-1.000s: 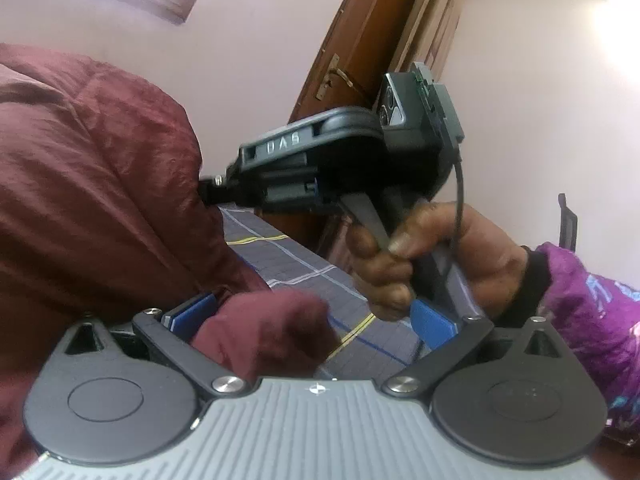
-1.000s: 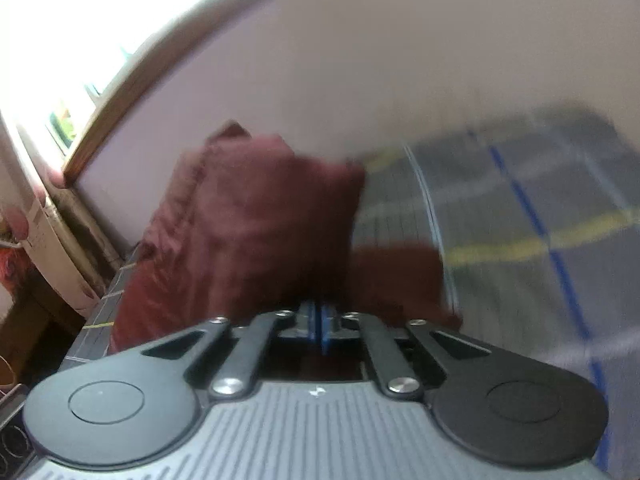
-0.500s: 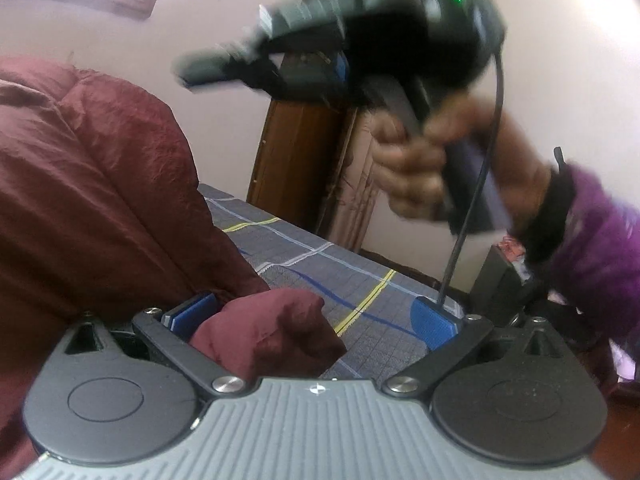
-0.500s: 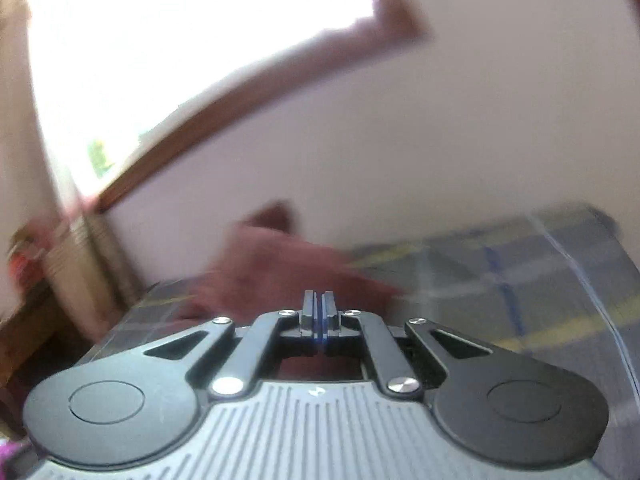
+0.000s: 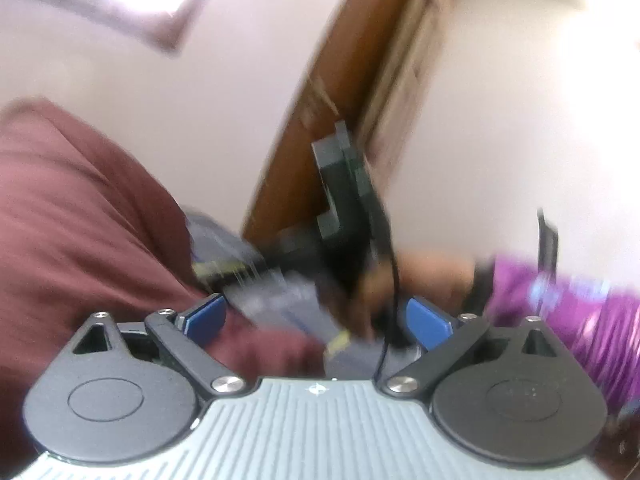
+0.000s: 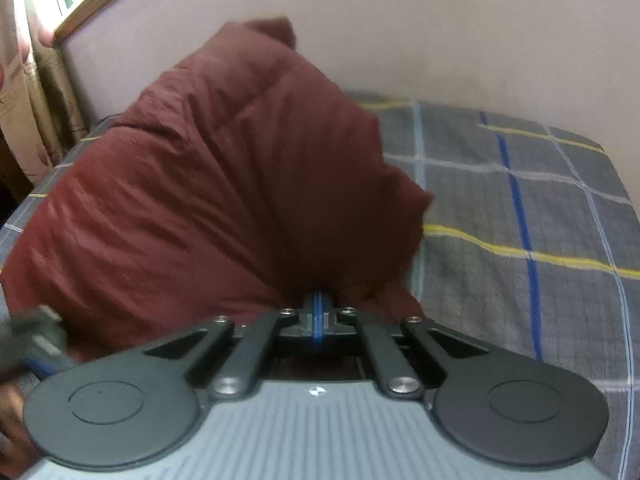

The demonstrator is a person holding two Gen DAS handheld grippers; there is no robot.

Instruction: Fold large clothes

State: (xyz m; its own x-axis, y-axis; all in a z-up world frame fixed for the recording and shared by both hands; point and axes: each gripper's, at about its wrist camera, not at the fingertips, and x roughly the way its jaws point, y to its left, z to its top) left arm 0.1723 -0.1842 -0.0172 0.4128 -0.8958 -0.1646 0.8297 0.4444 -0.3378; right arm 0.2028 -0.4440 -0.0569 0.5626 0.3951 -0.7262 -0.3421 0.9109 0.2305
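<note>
Bare plaid bedspread [image 6: 520,208] lies open right of the bulky, seemingly heaped maroon jacket [image 6: 208,184].

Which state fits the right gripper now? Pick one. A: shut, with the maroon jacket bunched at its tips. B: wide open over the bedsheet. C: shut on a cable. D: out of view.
A: in the right wrist view the right gripper has its blue pads pressed together, and the jacket gathers at the tips, so it looks pinched.
</note>
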